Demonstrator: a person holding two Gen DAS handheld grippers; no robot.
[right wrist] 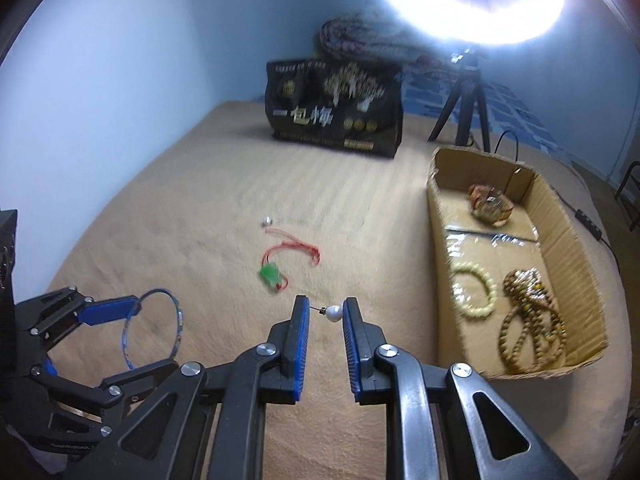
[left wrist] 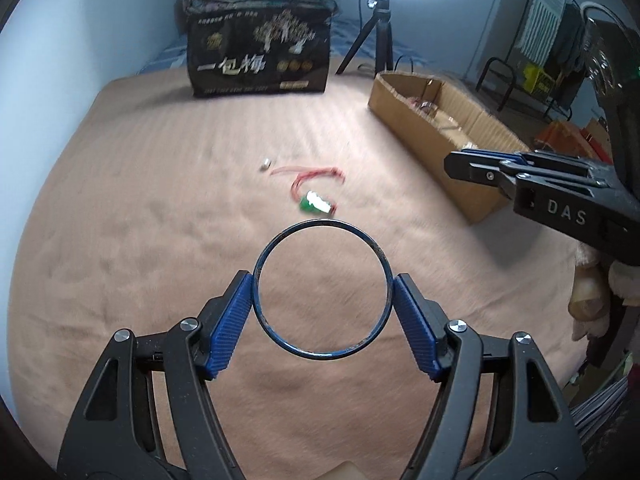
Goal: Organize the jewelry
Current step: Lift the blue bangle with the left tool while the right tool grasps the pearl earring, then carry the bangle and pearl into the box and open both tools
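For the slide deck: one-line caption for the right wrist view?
Right tongs pinch a pearl earring above the tan blanket, beside the cardboard box of beaded bracelets.

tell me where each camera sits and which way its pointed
Left wrist: rides the left tool, looking forward over the bed; its fingers pinch a blue bangle, and the right tool shows at the right.
Right wrist: rides the right tool, facing the same way; it holds a pearl earring, with the left tool at lower left.
Shared: green pendant, cardboard box, black bag.
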